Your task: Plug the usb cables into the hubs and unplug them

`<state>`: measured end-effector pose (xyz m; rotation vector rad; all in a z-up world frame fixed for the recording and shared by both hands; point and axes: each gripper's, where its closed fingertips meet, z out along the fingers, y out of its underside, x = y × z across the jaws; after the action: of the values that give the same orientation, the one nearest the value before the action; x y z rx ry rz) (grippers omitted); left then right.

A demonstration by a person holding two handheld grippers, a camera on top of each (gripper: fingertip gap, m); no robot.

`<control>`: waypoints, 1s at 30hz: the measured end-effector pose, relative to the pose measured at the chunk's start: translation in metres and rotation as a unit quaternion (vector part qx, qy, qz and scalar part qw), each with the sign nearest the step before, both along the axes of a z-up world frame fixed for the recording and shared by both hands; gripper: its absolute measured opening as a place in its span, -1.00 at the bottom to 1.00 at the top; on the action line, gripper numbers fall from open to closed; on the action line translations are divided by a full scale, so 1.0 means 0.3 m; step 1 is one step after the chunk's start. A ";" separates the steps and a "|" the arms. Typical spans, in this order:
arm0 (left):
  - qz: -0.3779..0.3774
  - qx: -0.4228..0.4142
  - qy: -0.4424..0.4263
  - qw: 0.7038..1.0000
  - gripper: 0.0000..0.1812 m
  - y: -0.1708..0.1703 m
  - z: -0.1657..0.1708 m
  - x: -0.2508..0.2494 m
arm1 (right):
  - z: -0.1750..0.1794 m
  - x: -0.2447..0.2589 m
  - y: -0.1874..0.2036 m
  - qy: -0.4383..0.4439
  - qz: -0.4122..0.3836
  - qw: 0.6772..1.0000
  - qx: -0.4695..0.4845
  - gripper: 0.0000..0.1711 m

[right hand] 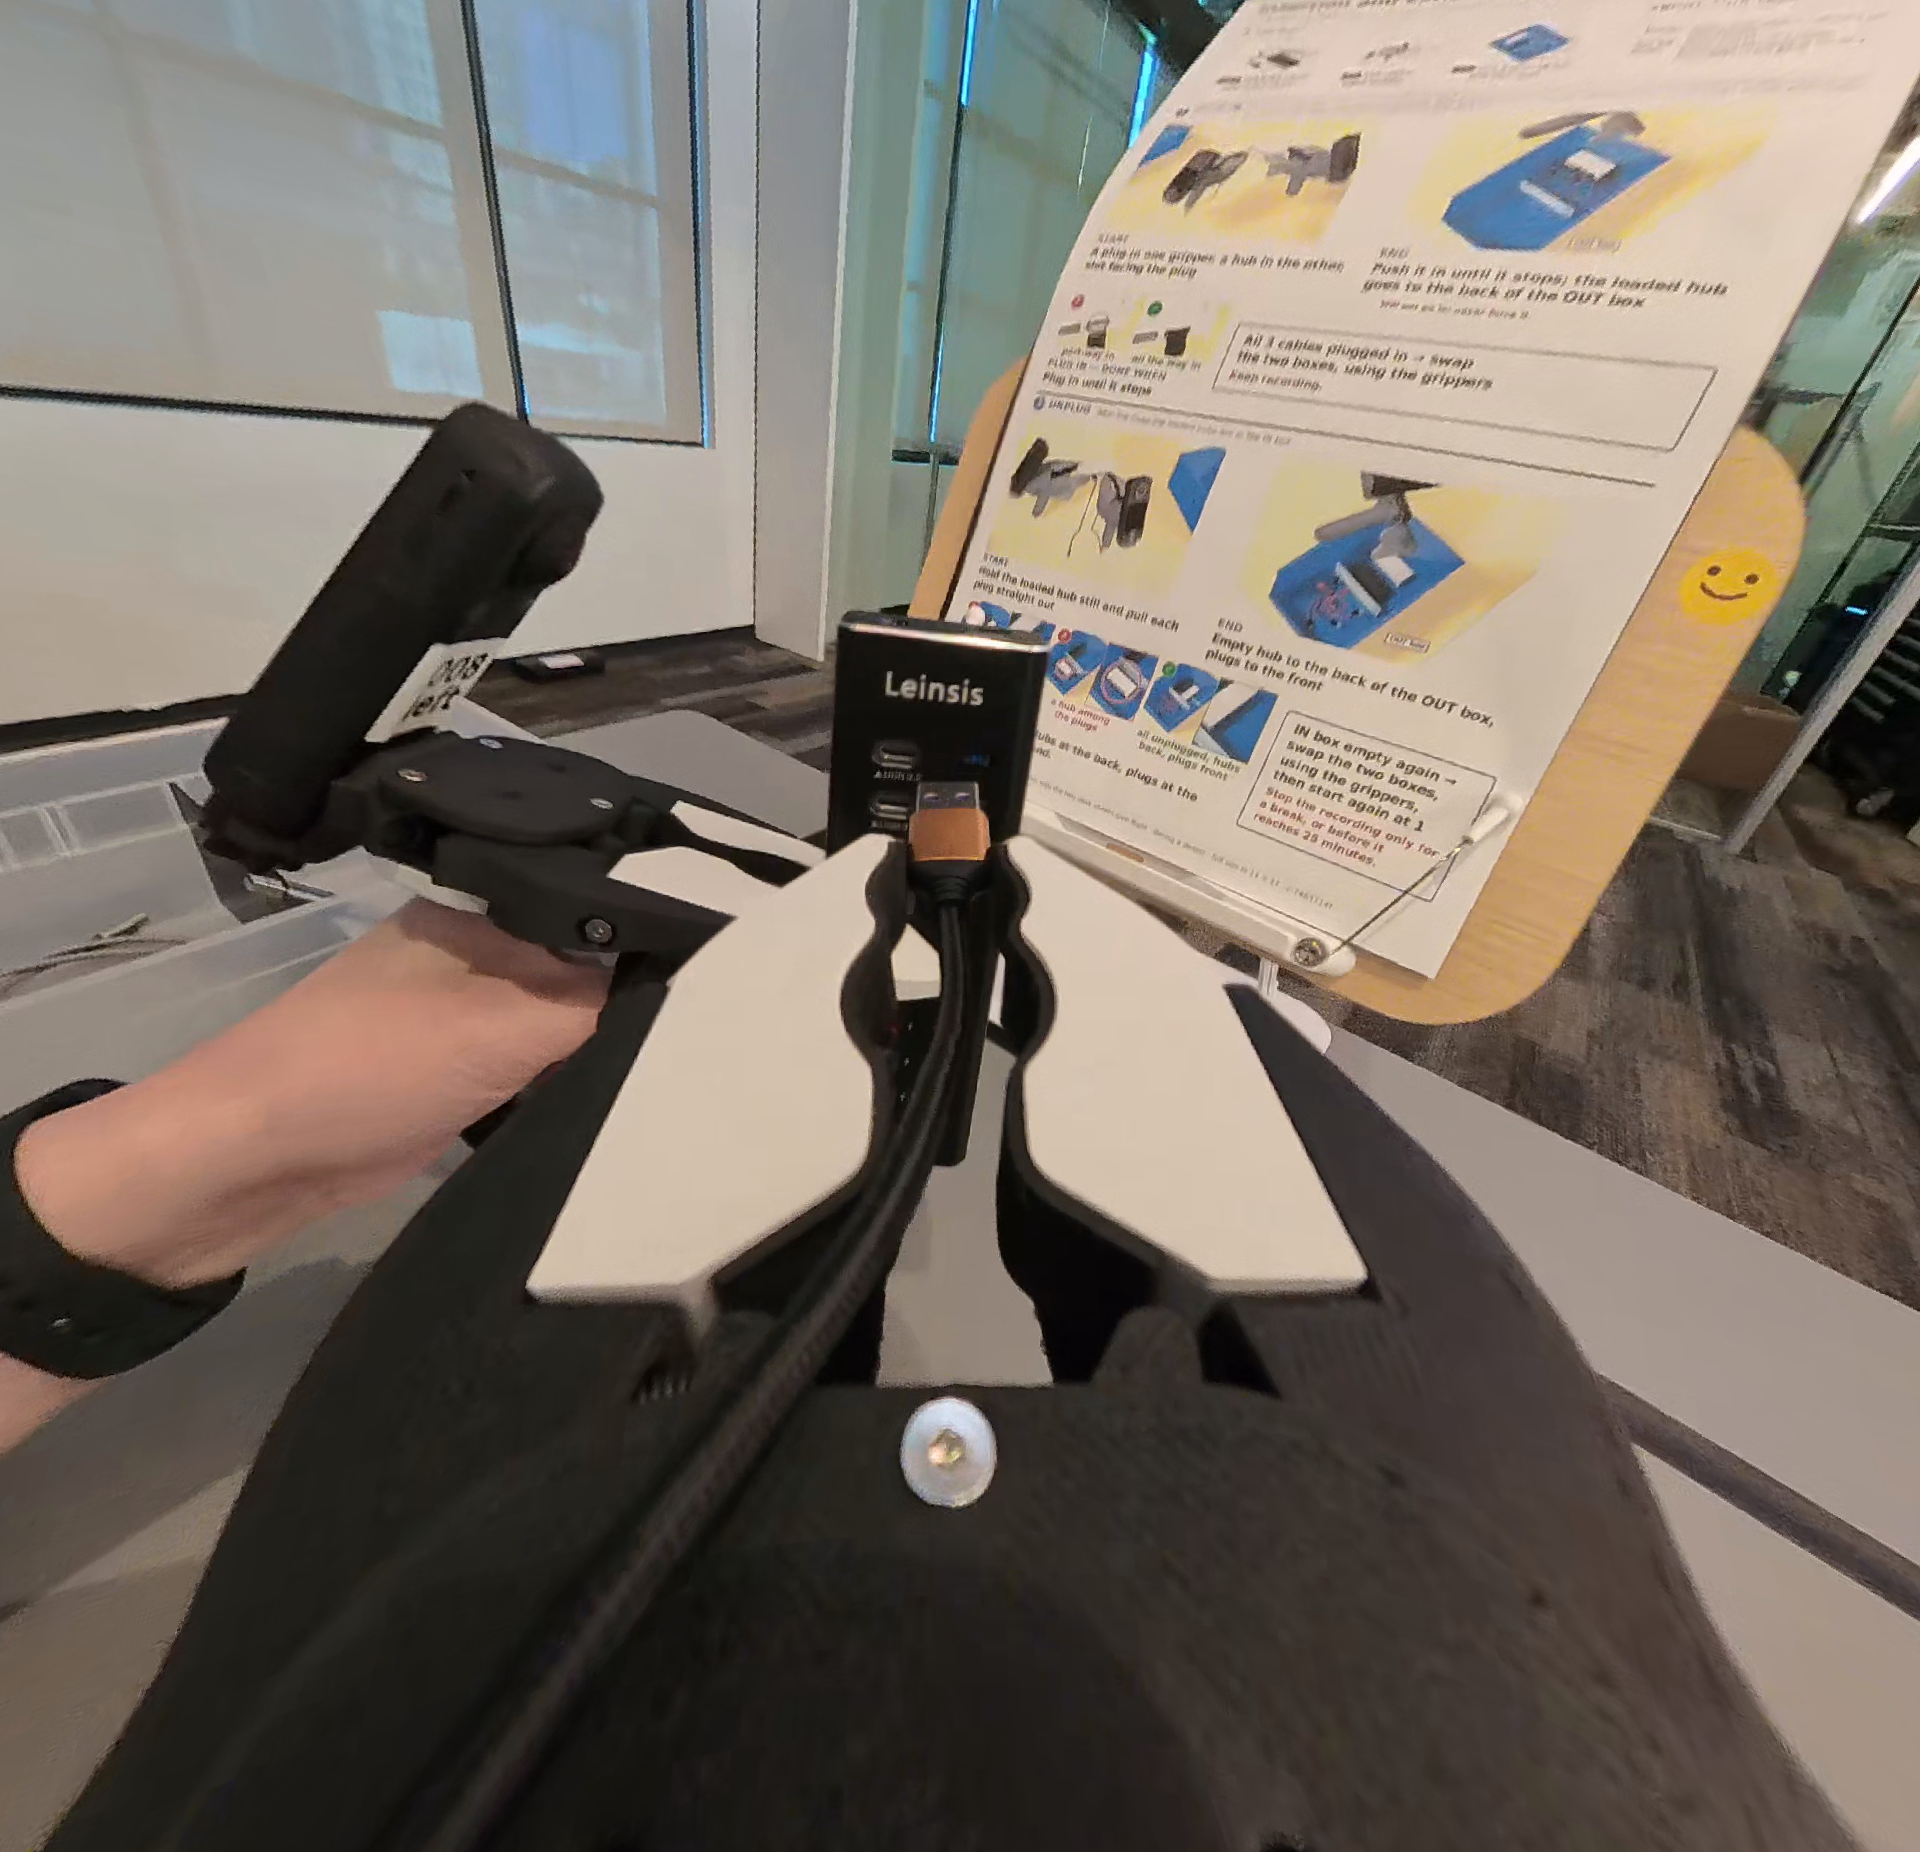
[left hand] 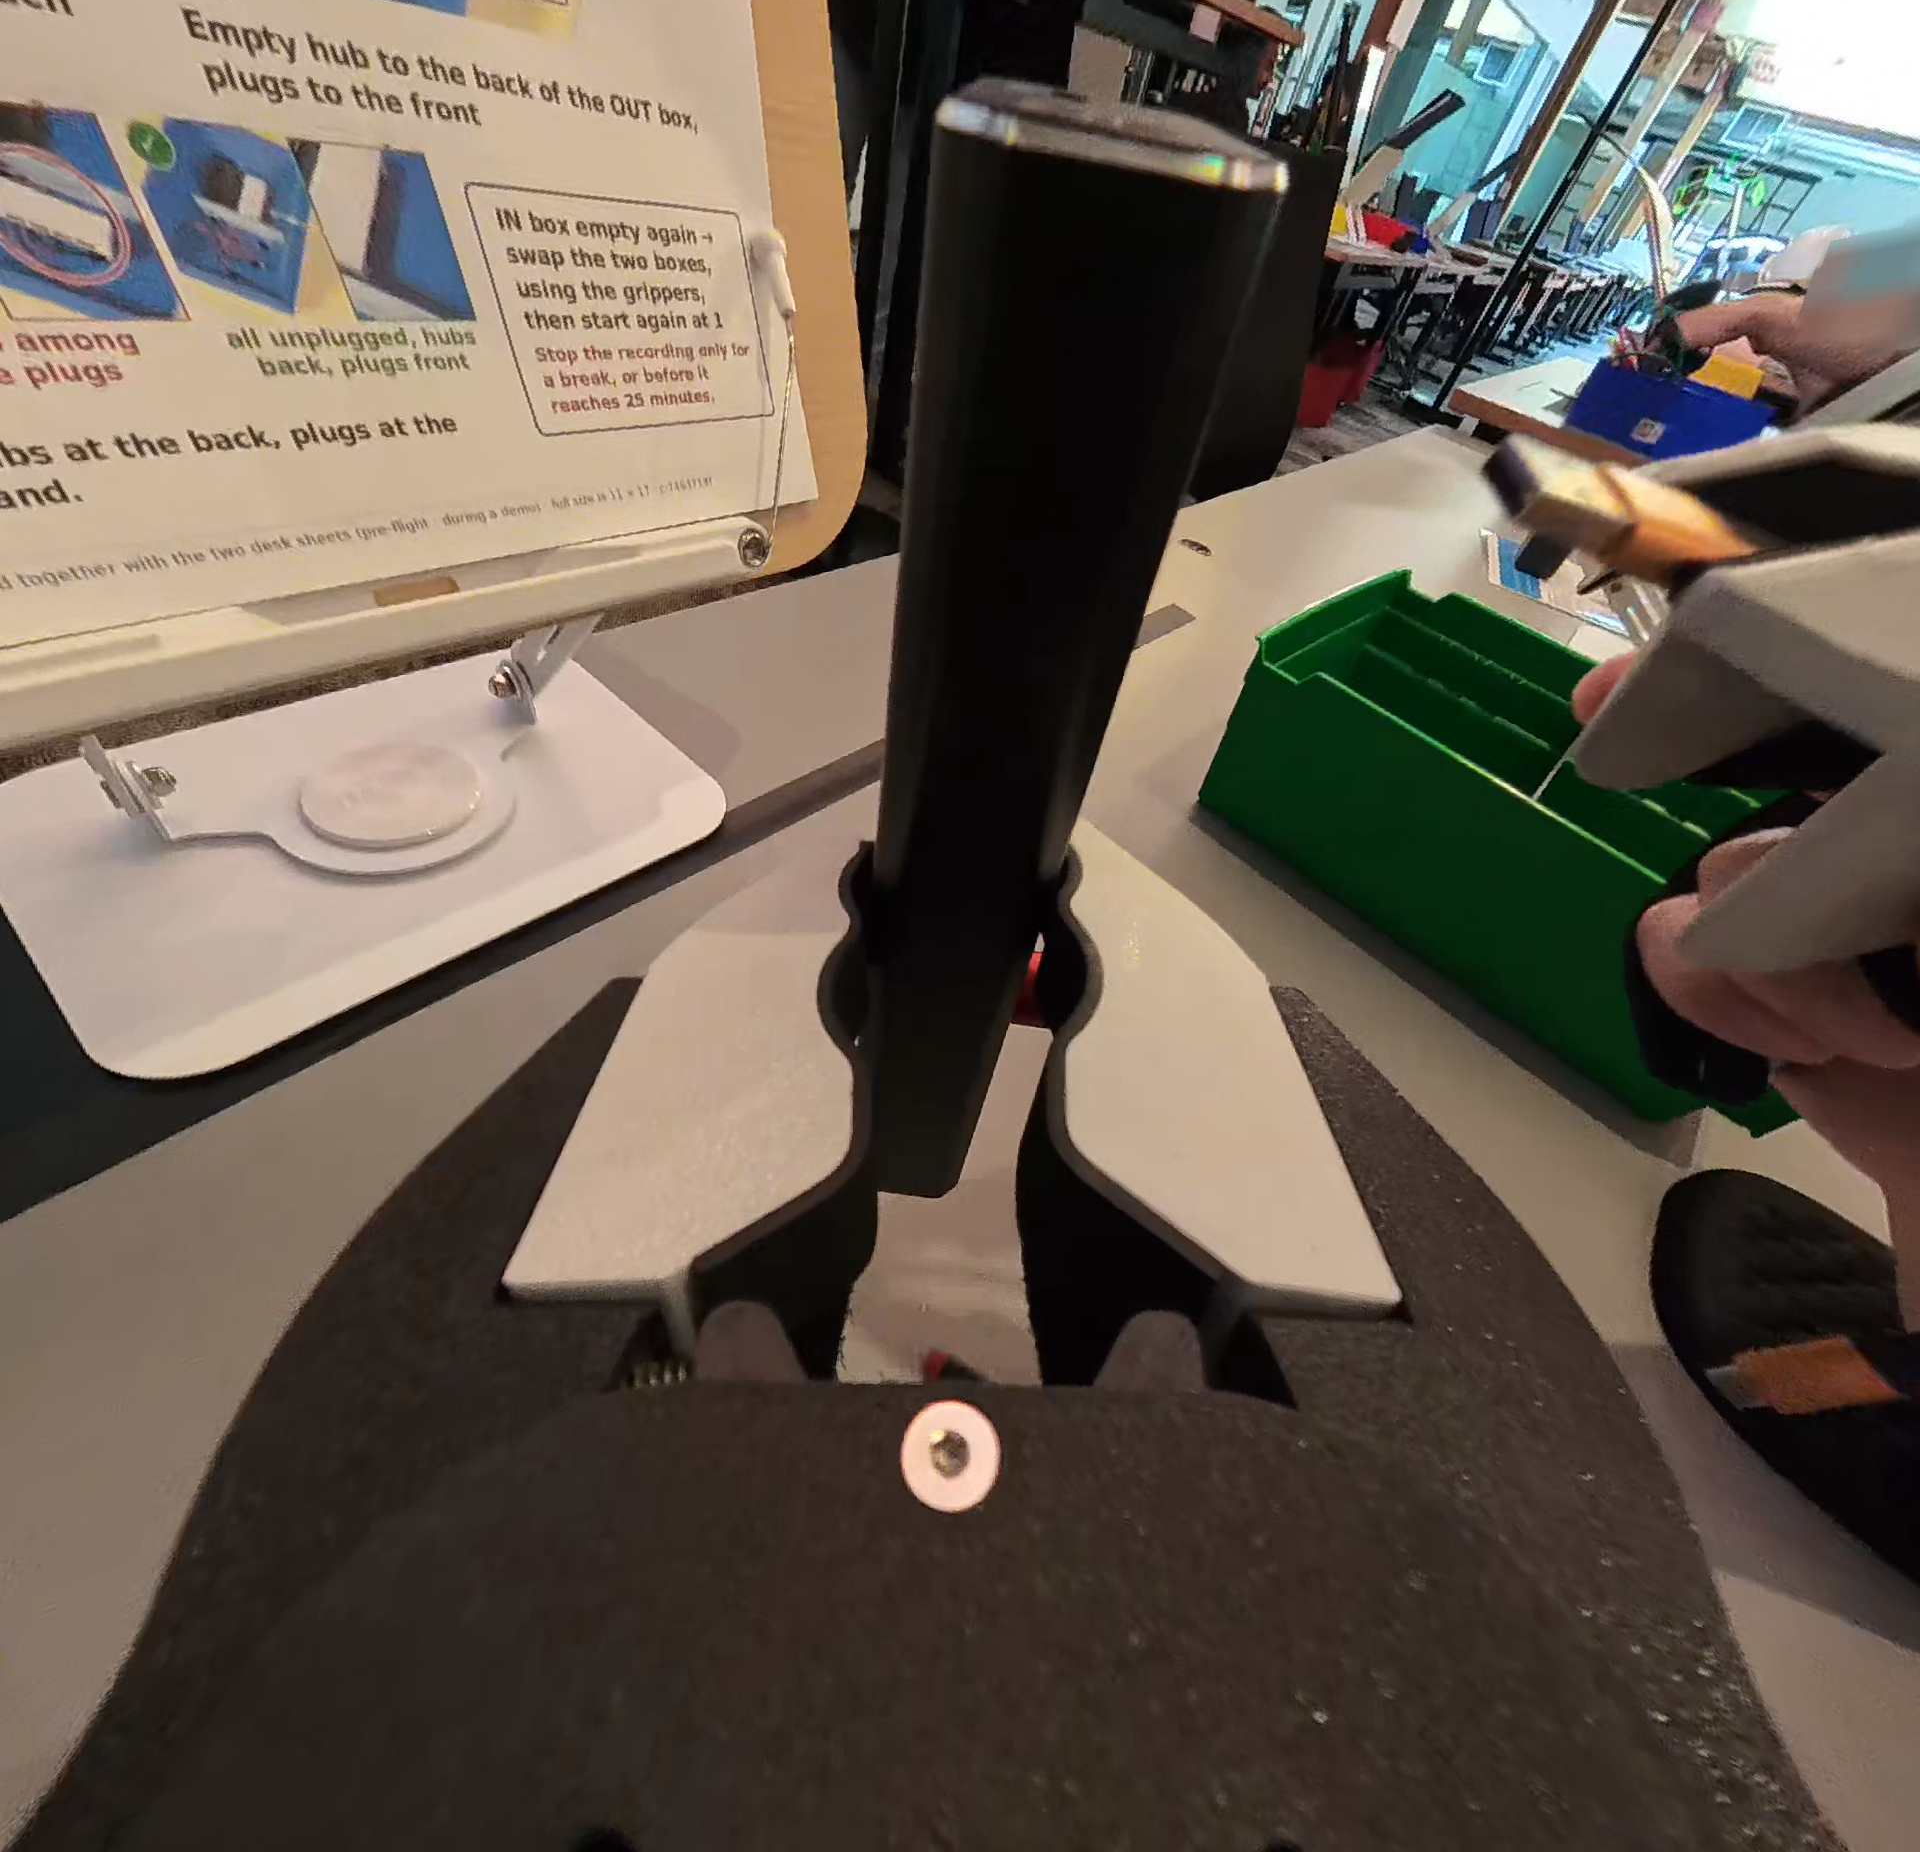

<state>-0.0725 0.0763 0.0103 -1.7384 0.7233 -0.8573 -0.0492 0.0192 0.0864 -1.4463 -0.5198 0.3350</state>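
Your left gripper (left hand: 961, 929) pinches the black hub (left hand: 1049, 597), white brand lettering at twelve o'clock; your right gripper (right hand: 948, 898) clamps the orange-collared USB plug (right hand: 948, 826) just short of it.

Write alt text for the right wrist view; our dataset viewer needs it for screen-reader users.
The right tool grips an orange-collared USB plug, aimed at a black hub held upright by the left tool. Behind stands an instruction sheet.

One hub (right hand: 935, 722), one cable (right hand: 940, 929), two grippers (left hand: 961, 929)
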 end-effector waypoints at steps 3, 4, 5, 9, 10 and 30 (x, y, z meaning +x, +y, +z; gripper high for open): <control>-0.008 0.000 0.002 1.000 -0.68 -0.005 -0.009 0.004 | -0.044 -0.020 0.015 -0.005 -0.003 1.000 -0.015 -0.81; -0.009 0.002 0.004 1.000 -0.68 -0.005 -0.012 0.005 | -0.058 -0.026 0.020 -0.007 -0.002 1.000 -0.021 -0.82; -0.010 0.006 0.006 1.000 -0.68 -0.005 -0.014 0.006 | -0.070 -0.031 0.024 -0.008 -0.003 1.000 -0.025 -0.82; -0.014 0.013 0.007 1.000 -0.69 -0.006 -0.023 0.014 | -0.101 -0.041 0.035 -0.011 -0.003 0.999 -0.035 -0.82; -0.015 0.015 0.007 1.000 -0.68 -0.006 -0.025 0.017 | -0.104 -0.042 0.036 -0.009 -0.002 0.999 -0.037 -0.82; -0.030 0.042 -0.010 0.999 -0.69 -0.035 -0.006 0.066 | -0.127 -0.041 0.051 0.018 0.005 0.999 -0.051 -0.82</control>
<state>-0.0529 0.0657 0.0084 -1.6389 0.7911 -0.8727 -0.0615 0.0345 0.0483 -1.5342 -0.4854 0.3995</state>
